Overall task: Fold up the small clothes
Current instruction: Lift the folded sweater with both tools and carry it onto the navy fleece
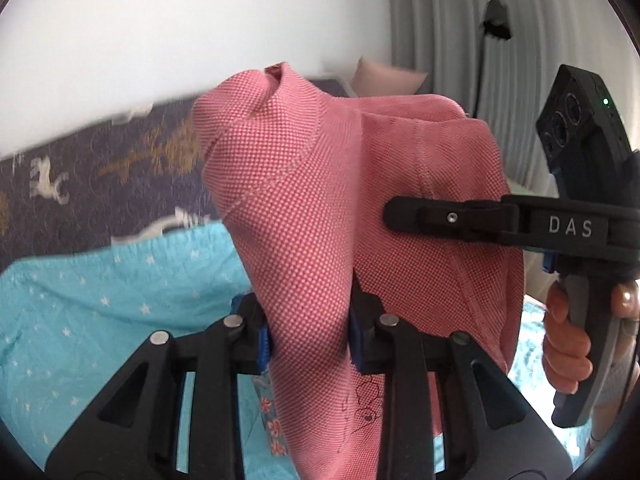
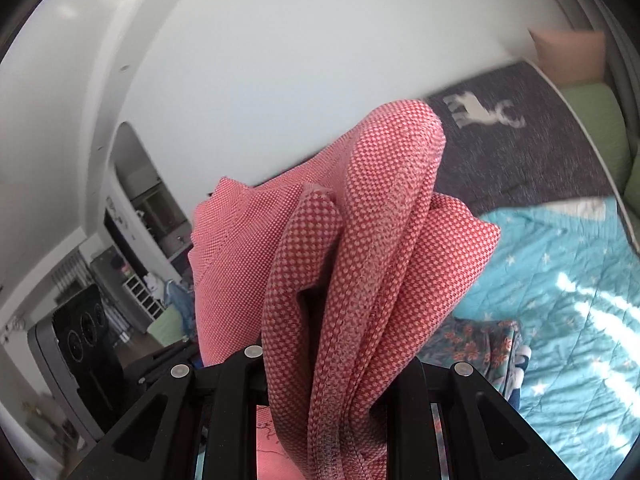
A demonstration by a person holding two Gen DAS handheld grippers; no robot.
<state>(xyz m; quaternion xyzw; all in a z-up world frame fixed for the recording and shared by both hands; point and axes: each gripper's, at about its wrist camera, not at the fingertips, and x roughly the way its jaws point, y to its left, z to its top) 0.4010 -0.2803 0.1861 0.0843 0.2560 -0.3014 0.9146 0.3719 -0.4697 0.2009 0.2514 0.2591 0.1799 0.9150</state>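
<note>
A small pink-red knit garment (image 1: 320, 208) hangs bunched in the air above the bed. My left gripper (image 1: 310, 340) is shut on a thick fold of it between its blue pads (image 1: 262, 344). My right gripper (image 2: 328, 364) is shut on another bunched edge of the same garment (image 2: 360, 260). In the left wrist view the right gripper (image 1: 404, 214) reaches in from the right, its fingers closed against the cloth, with the hand on its handle. Both grips are close together.
A turquoise star-print quilt (image 1: 100, 300) covers the bed, over a dark blanket with white deer (image 2: 520, 140). A floral-print garment (image 2: 480, 344) lies on the quilt below. A pink pillow (image 2: 568, 56) and a green cushion (image 2: 600, 128) sit at the head. White wall behind.
</note>
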